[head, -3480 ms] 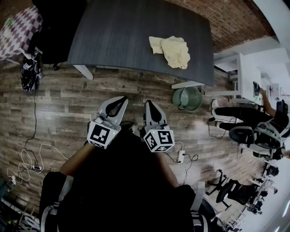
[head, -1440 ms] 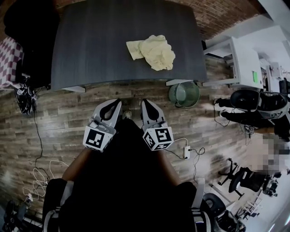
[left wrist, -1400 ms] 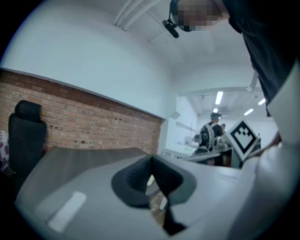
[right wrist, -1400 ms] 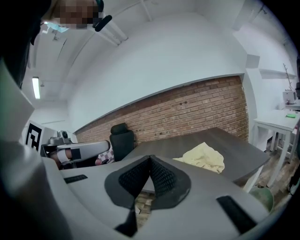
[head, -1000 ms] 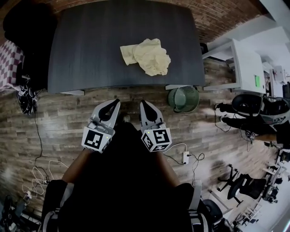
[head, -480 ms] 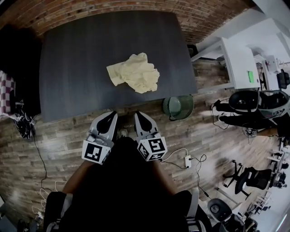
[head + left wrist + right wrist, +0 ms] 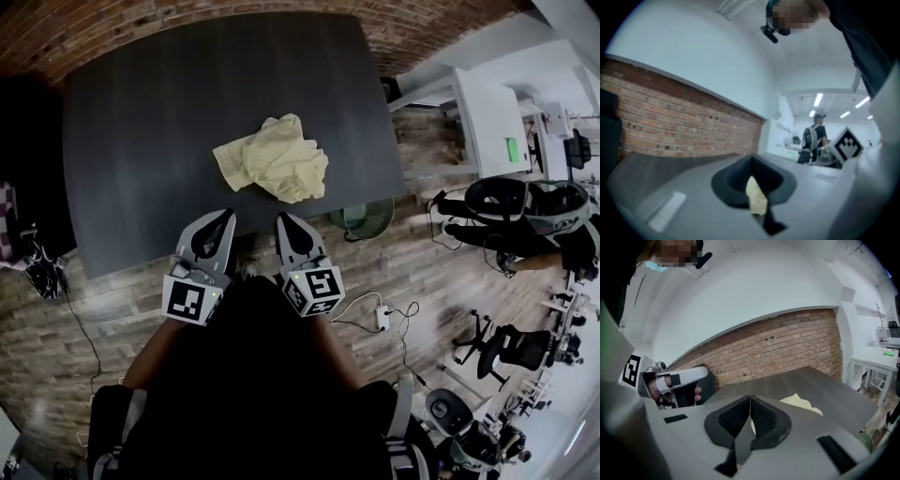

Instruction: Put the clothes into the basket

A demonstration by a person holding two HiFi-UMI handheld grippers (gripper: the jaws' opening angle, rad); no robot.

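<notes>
A crumpled pale yellow cloth (image 7: 272, 169) lies on the dark grey table (image 7: 141, 122), near its front edge. A green basket (image 7: 366, 217) stands on the floor at the table's right front corner, partly hidden by the tabletop. My left gripper (image 7: 225, 217) and right gripper (image 7: 279, 218) are held side by side at the table's near edge, just short of the cloth. Both are shut and hold nothing. The right gripper view looks past the closed pads of my right gripper (image 7: 750, 397) to the cloth (image 7: 801, 403). In the left gripper view the cloth (image 7: 757, 201) shows below the pads of my left gripper (image 7: 751, 160).
A brick wall (image 7: 187, 14) runs behind the table. A white desk (image 7: 487, 112) and office chairs (image 7: 525, 202) stand to the right. A power strip with cables (image 7: 380, 319) lies on the wooden floor. A person with a backpack (image 7: 815, 140) stands far off.
Both grippers have moved forward from over the floor to the table's near edge, and the cloth now lies close in front of them. The jaws have stayed shut.
</notes>
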